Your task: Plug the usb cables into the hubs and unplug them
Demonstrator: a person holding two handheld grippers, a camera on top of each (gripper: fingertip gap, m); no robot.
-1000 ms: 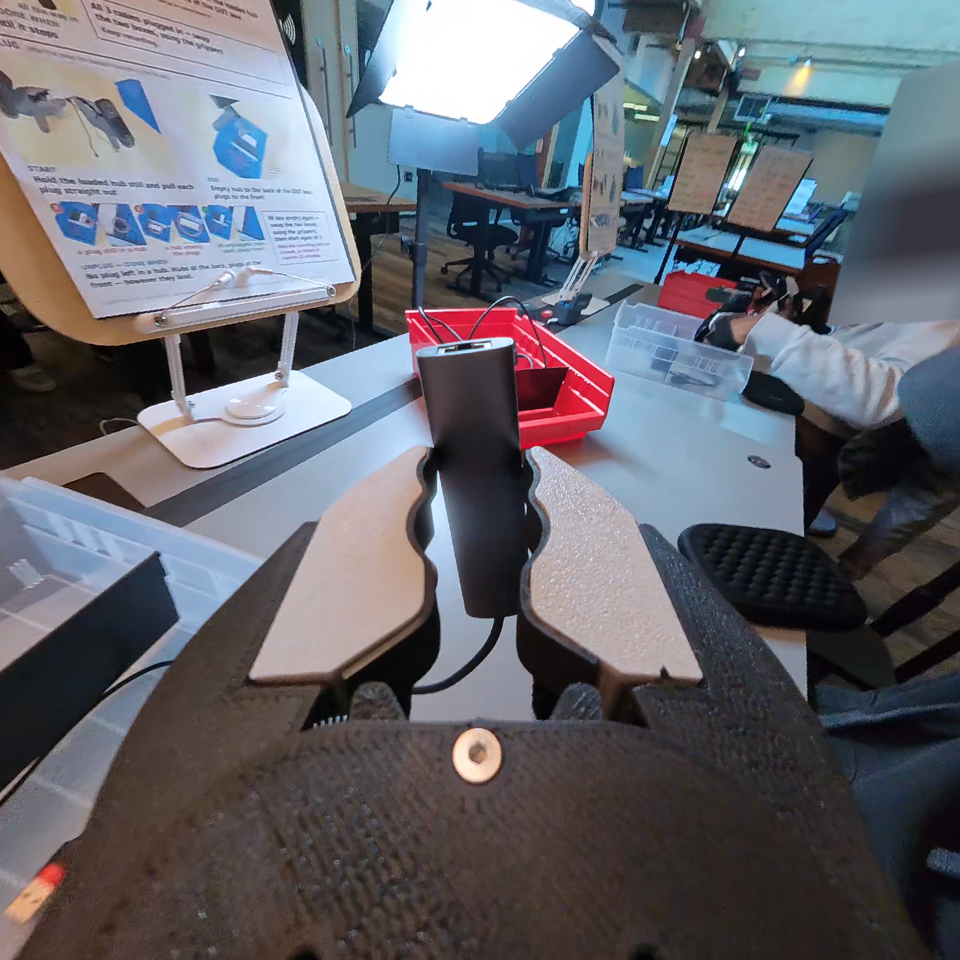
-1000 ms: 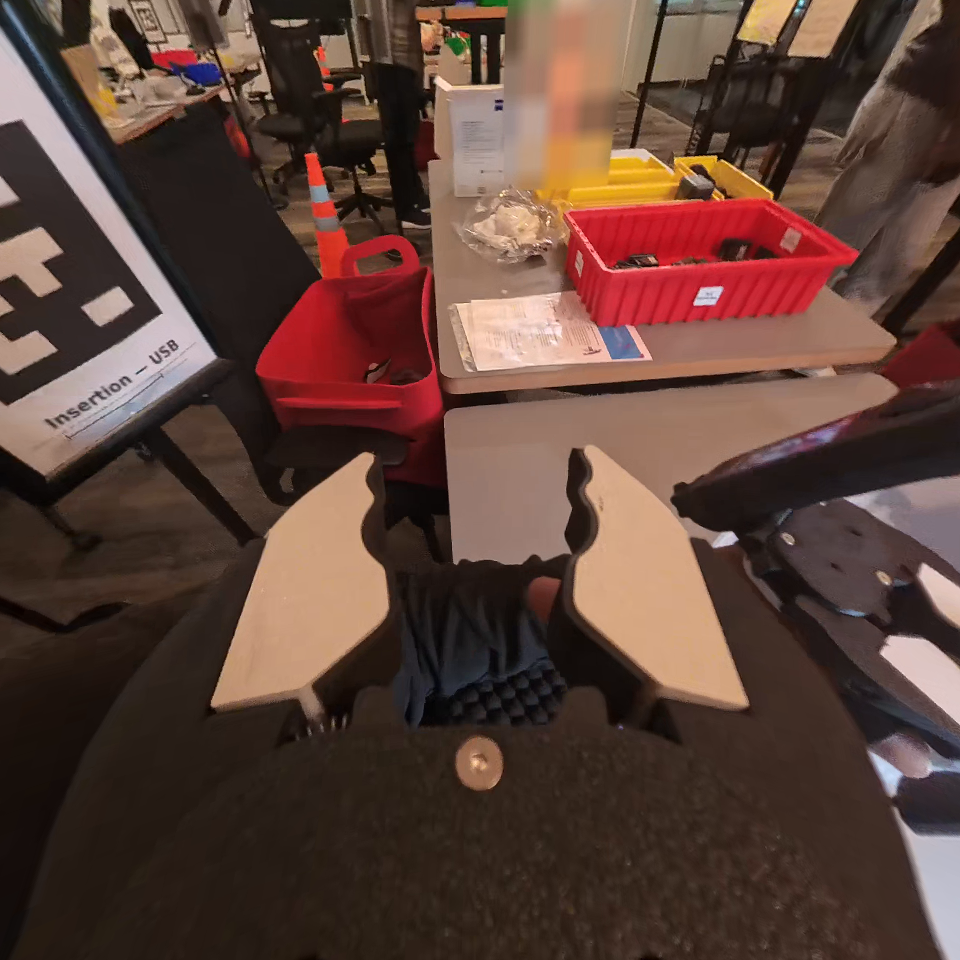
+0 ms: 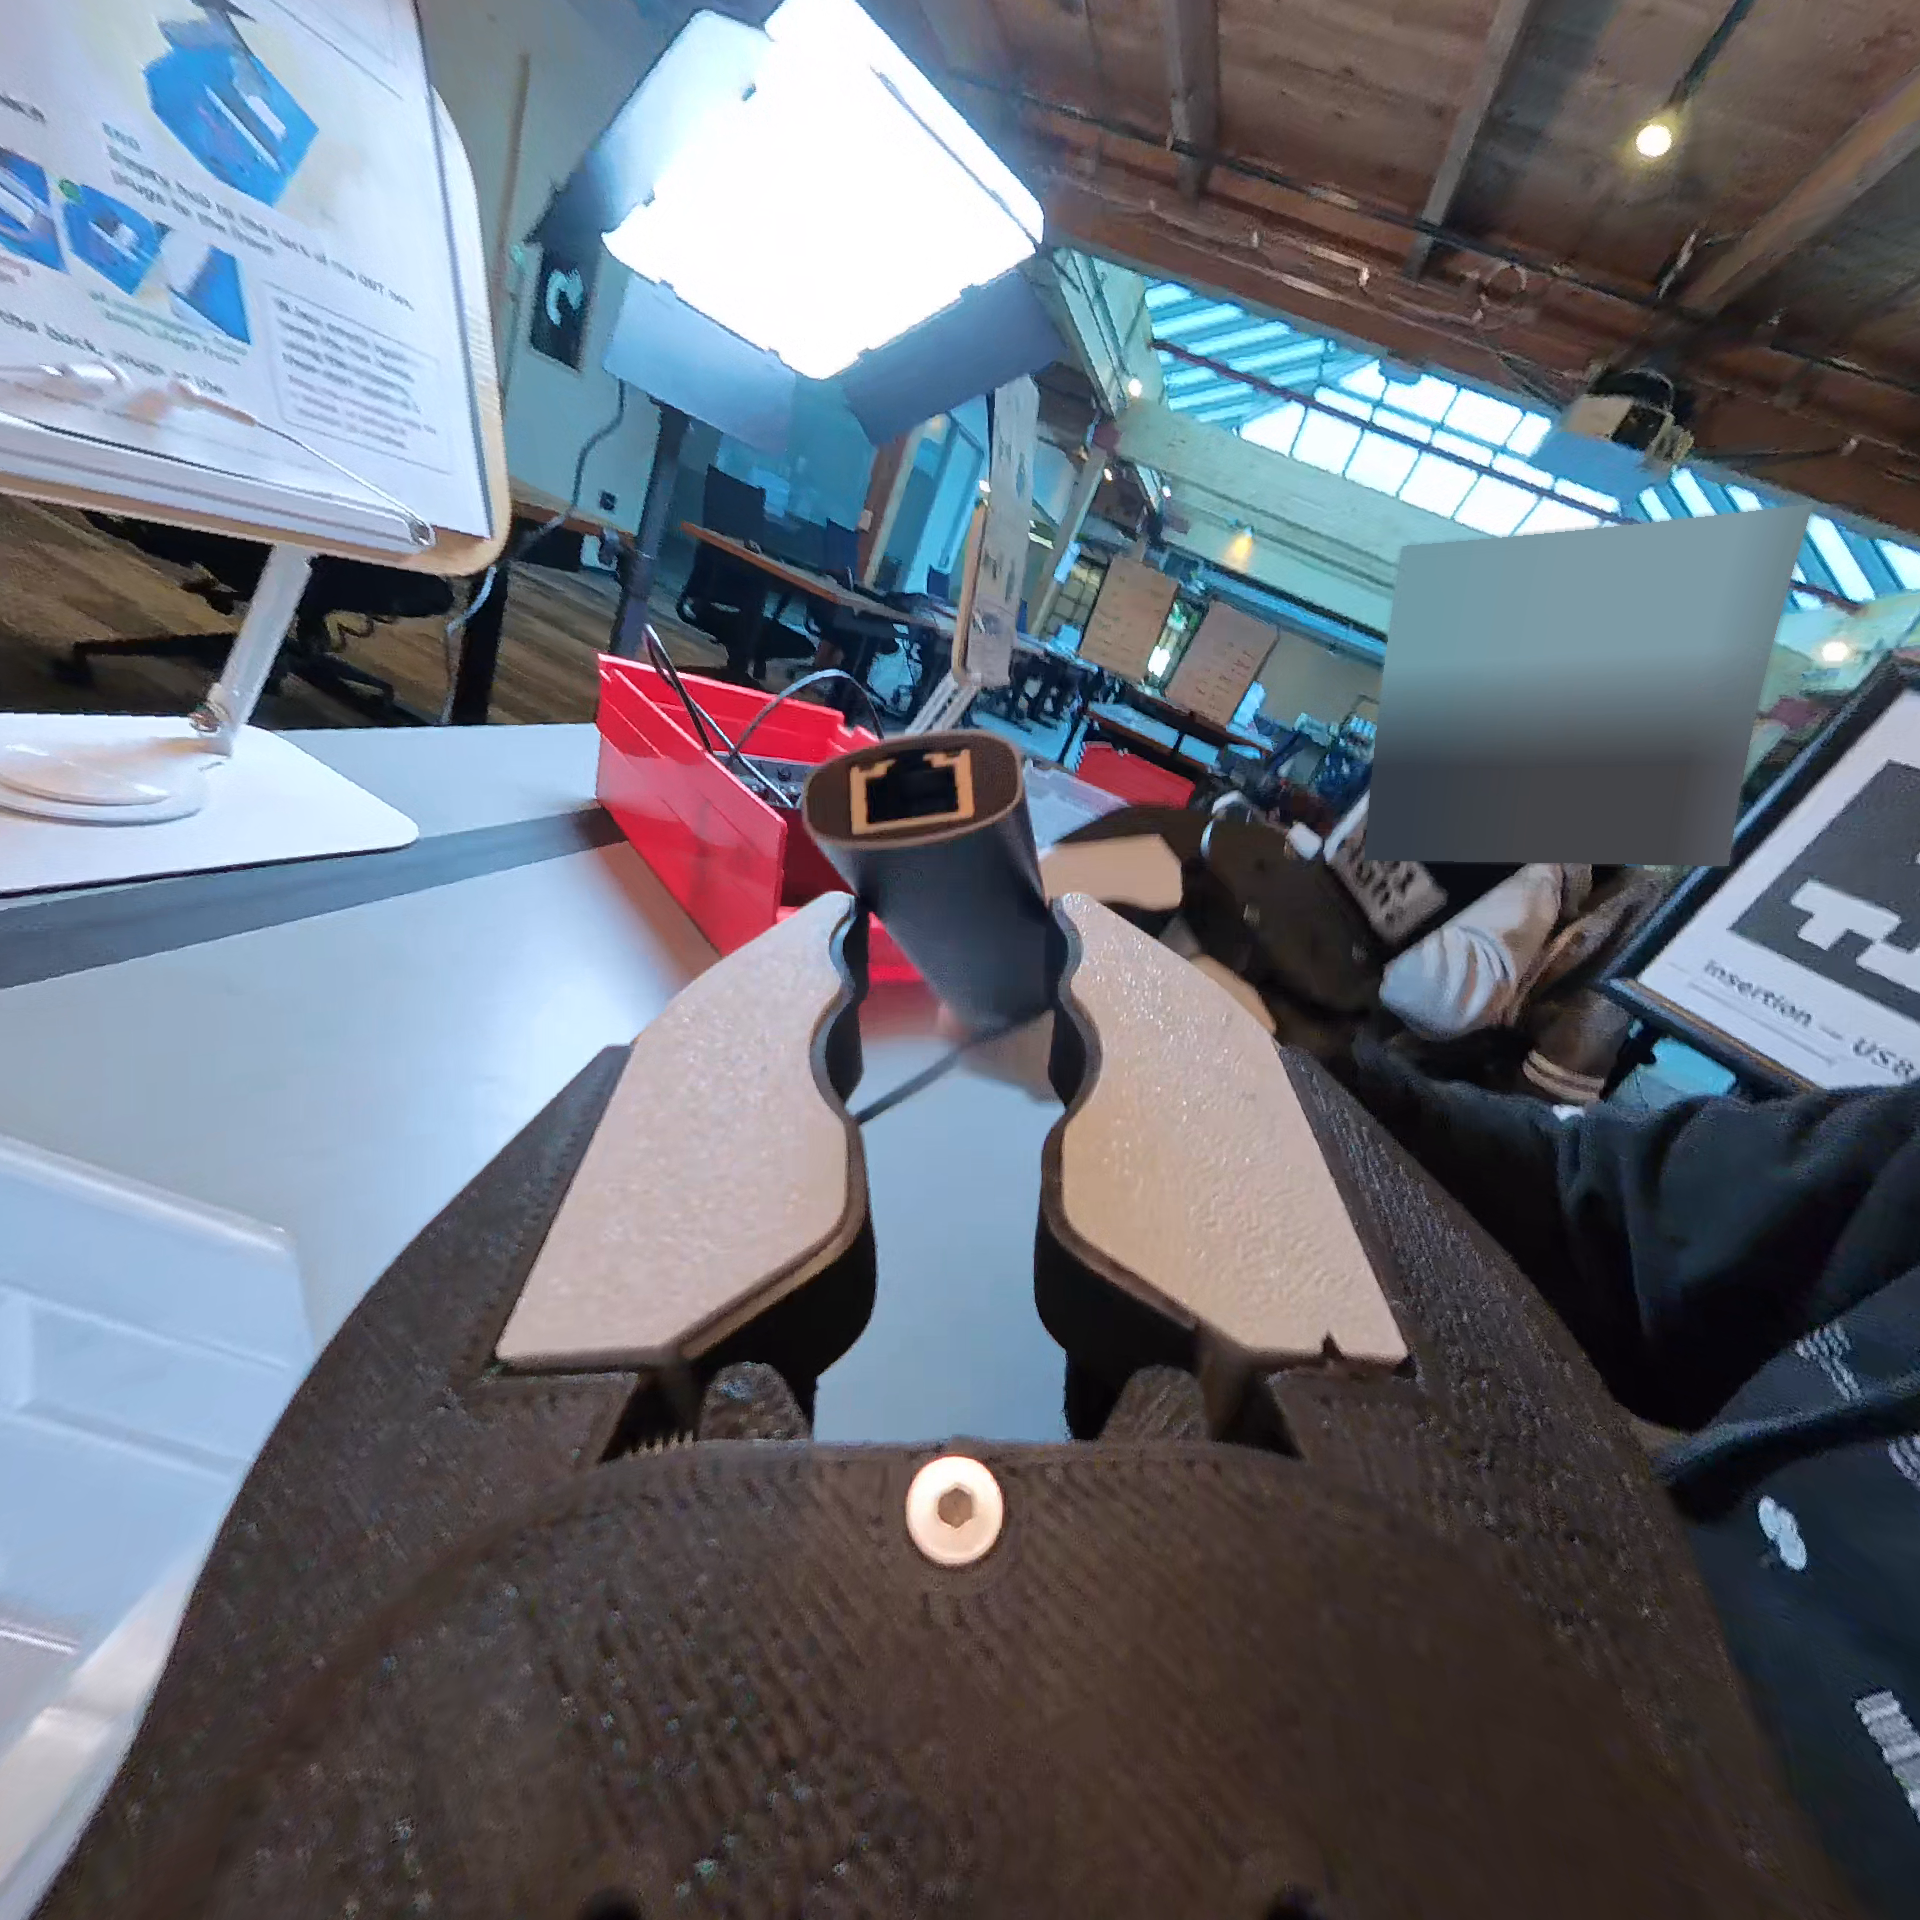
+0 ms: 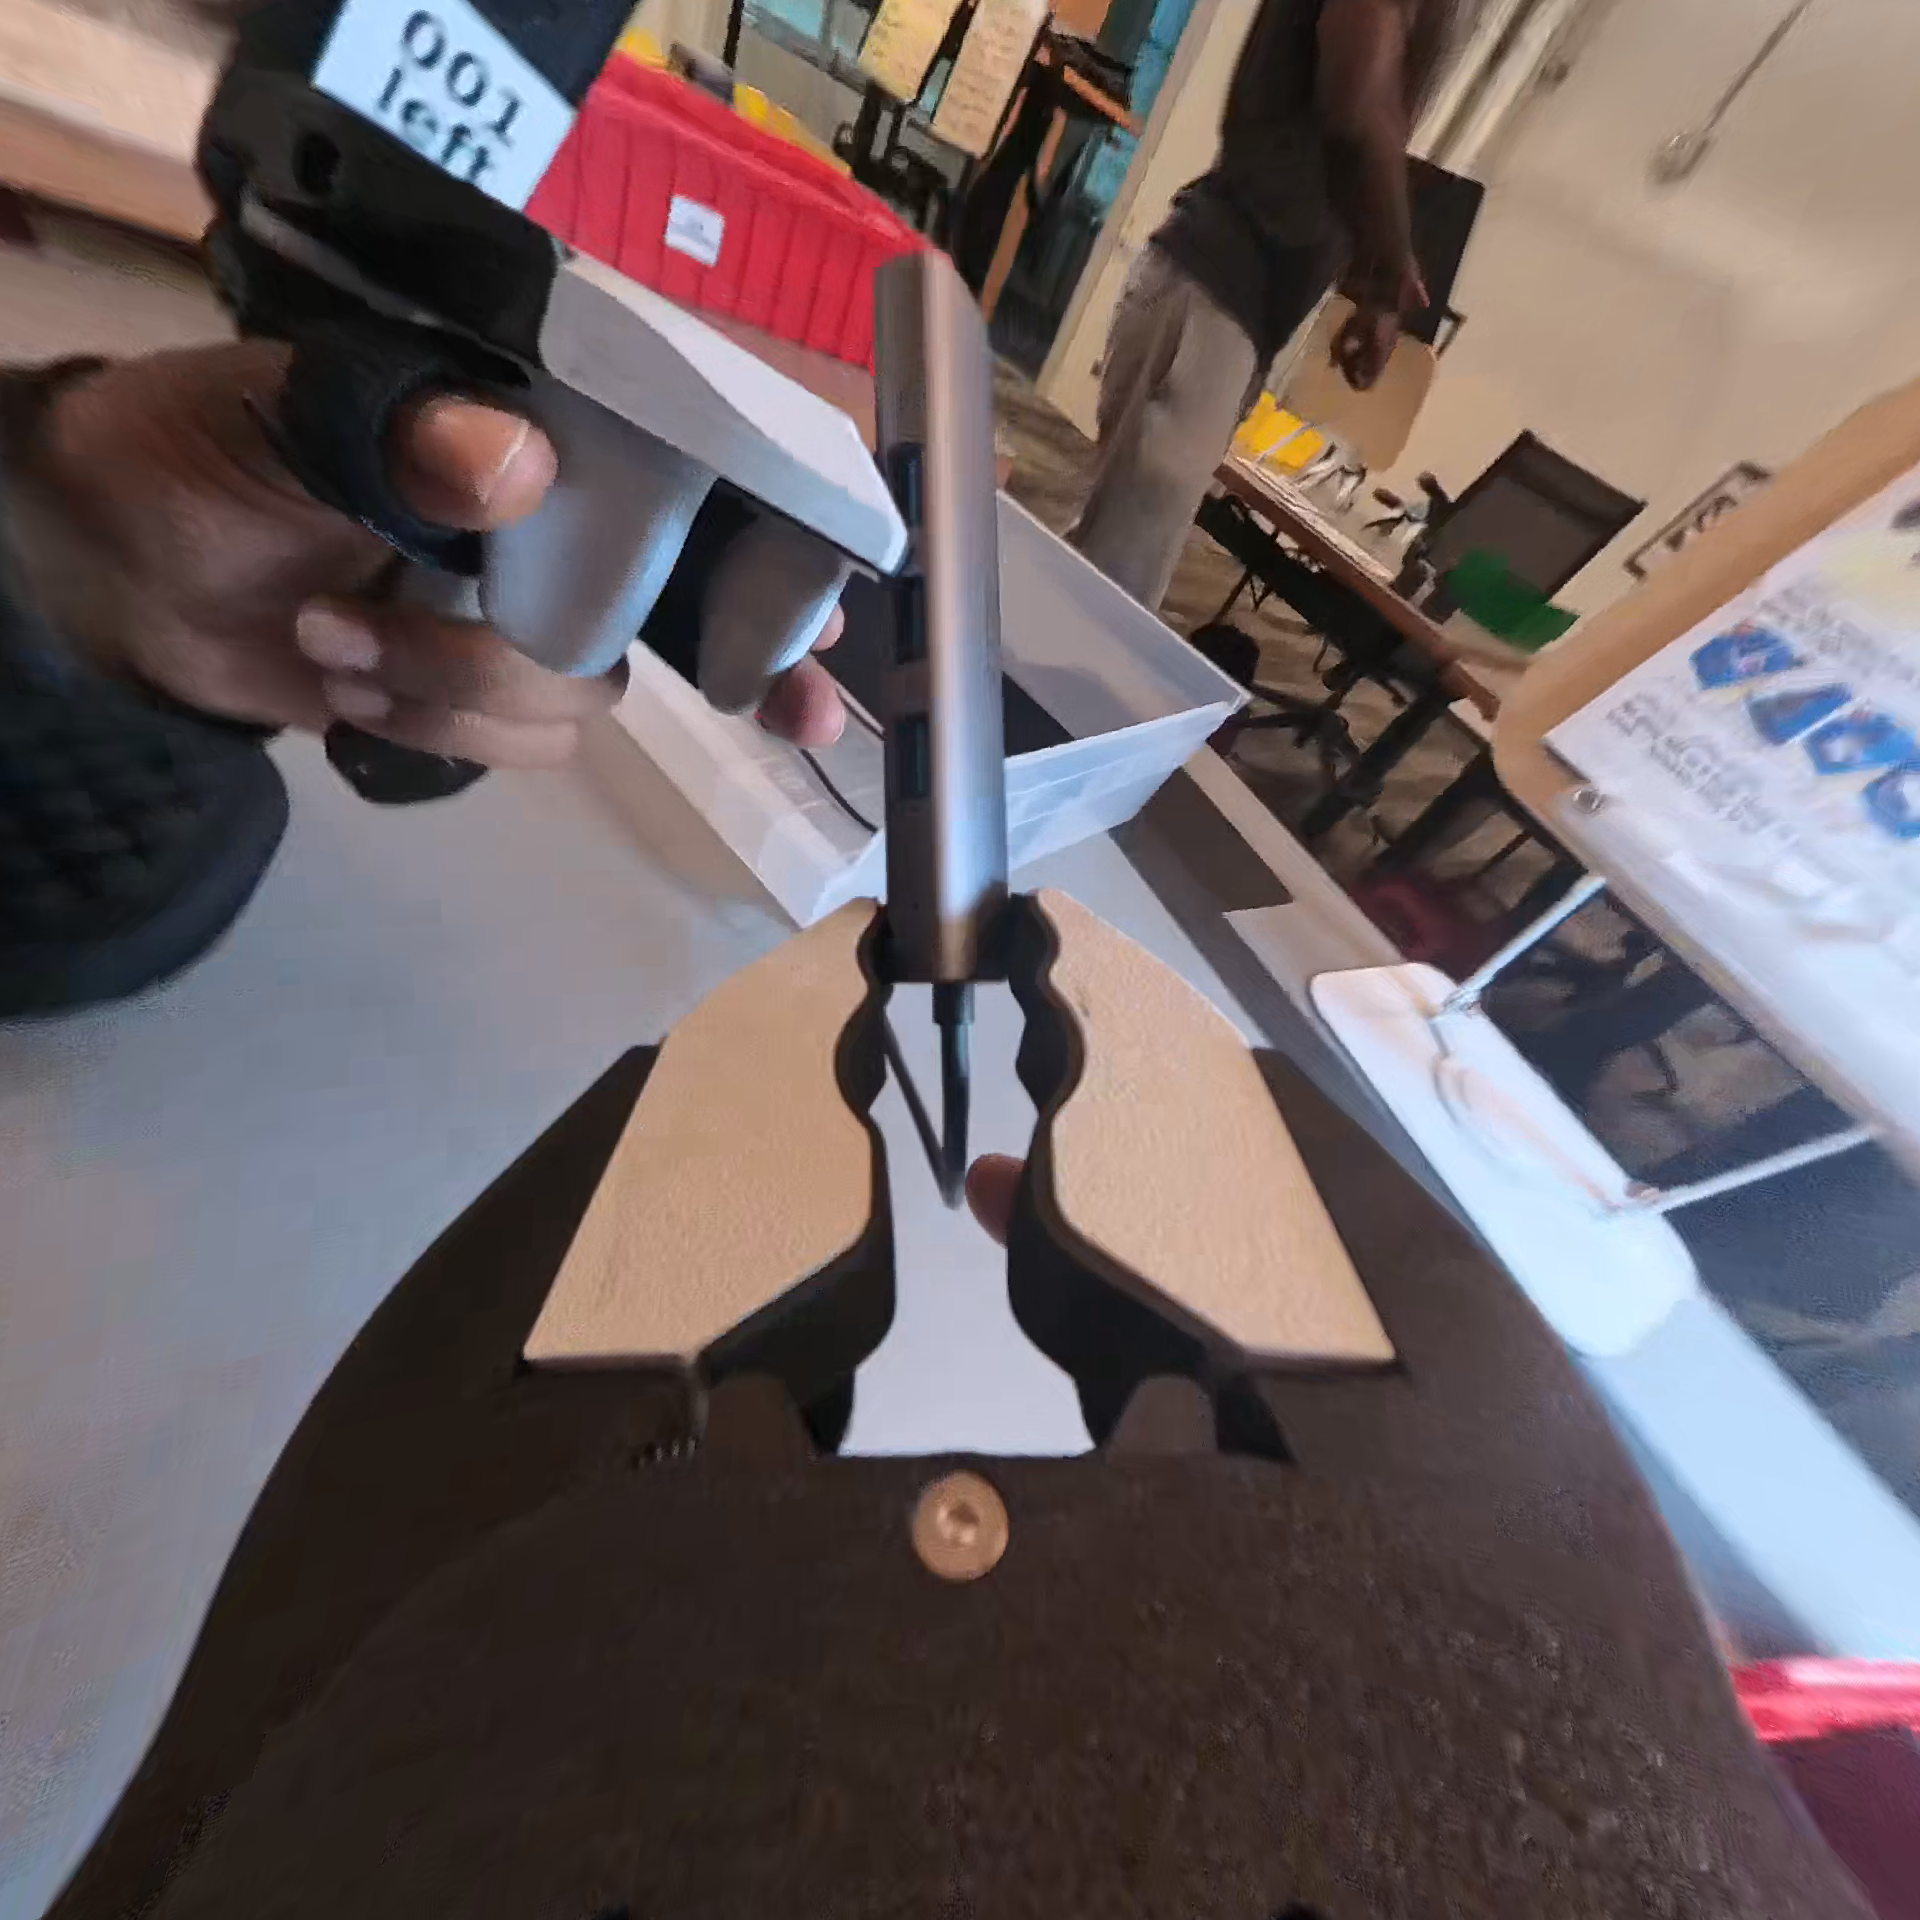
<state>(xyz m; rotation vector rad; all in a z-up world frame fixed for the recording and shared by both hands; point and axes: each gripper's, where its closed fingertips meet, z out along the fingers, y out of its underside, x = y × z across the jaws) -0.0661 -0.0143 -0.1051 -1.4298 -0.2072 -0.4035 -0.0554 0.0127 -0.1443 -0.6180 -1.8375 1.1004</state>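
Hub (image 4: 940, 582) upright, long axis vertical, cable end down; both hand-held grippers (image 3: 954, 940) (image 4: 951, 940) pinching it.

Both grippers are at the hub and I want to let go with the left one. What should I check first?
1. Left gripper grips the hub: ok, its fingertips pinch the body.
2. Right gripper is clamped on the hub's cable end: cannot tell. The jaws flank it, but contact is unclear.
3. Hub's own cable is not pinched: ok, it runs down the gap between the right fingers.
4. Side ports are free of plugs: ok for those showing.
5. A USB plug is in hand: not ok, neither gripper holds one.
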